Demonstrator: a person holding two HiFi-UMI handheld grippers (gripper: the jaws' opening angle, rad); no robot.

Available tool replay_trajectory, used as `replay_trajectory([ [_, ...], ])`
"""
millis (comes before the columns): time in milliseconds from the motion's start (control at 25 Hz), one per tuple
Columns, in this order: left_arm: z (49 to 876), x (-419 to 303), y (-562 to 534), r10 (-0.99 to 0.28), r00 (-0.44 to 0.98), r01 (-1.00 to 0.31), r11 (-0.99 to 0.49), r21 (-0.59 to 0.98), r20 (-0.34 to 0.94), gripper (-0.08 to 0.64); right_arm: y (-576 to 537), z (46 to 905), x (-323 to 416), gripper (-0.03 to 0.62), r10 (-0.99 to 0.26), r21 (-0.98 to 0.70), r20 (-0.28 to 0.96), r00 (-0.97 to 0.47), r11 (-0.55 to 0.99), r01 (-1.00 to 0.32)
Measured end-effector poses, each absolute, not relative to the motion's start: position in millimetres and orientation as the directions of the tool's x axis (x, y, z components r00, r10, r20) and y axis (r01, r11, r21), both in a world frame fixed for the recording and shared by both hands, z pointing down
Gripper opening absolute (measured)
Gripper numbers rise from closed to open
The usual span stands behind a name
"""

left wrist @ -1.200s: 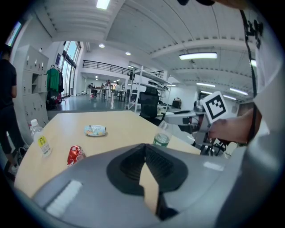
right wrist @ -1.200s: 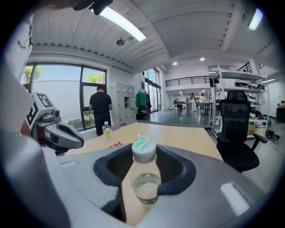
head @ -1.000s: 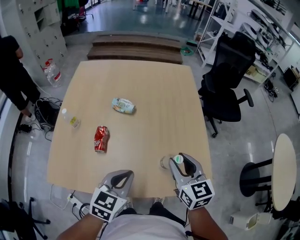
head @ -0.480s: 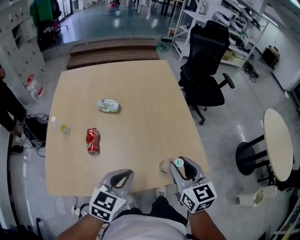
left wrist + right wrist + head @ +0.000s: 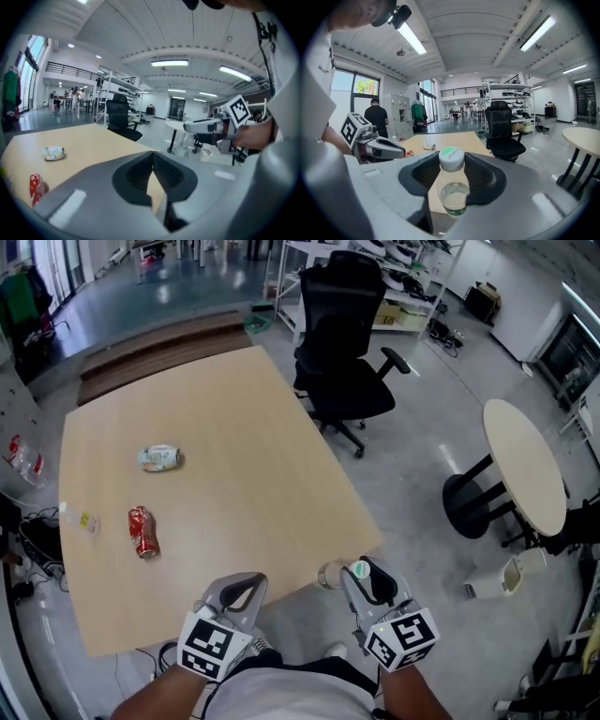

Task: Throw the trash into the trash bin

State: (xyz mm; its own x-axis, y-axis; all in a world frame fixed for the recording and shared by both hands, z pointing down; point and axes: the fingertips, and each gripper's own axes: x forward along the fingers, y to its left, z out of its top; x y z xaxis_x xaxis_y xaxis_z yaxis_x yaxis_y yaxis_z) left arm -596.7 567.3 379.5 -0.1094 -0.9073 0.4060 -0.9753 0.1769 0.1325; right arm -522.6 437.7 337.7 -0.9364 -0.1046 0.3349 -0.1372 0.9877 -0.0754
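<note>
My right gripper (image 5: 363,568) is shut on a clear plastic bottle (image 5: 330,574) with a green cap (image 5: 451,158), held lying level just off the wooden table's (image 5: 234,427) near right corner. My left gripper (image 5: 251,579) is shut and empty, over the table's near edge. A crushed red can (image 5: 142,531), a crumpled pale packet (image 5: 158,457) and a small clear bottle with a yellow label (image 5: 82,519) lie on the table's left part. A small white bin (image 5: 499,579) stands on the floor at the right. In the left gripper view the right gripper (image 5: 206,125) carries the bottle (image 5: 183,144).
A black office chair (image 5: 345,352) stands at the table's far right side. A round pale table (image 5: 525,460) on a black pedestal is beside the white bin. Shelving lines the back wall. A person in black (image 5: 377,117) stands far off by lockers. Cables lie on the floor at left.
The view has swung right: the table slid left in the picture, and the round table and bin came closer to centre. Both grippers moved right, the bottle still in the right one.
</note>
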Motion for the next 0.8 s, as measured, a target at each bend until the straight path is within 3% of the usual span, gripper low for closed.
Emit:
replay_trajectory([
  [800,354,-402,408,-0.908,0.224,-0.974,-0.217,0.061,0.355,0.008,342,338,-243,0.160,-0.481,-0.093,0.291,-0.827,0.846,-0.525],
])
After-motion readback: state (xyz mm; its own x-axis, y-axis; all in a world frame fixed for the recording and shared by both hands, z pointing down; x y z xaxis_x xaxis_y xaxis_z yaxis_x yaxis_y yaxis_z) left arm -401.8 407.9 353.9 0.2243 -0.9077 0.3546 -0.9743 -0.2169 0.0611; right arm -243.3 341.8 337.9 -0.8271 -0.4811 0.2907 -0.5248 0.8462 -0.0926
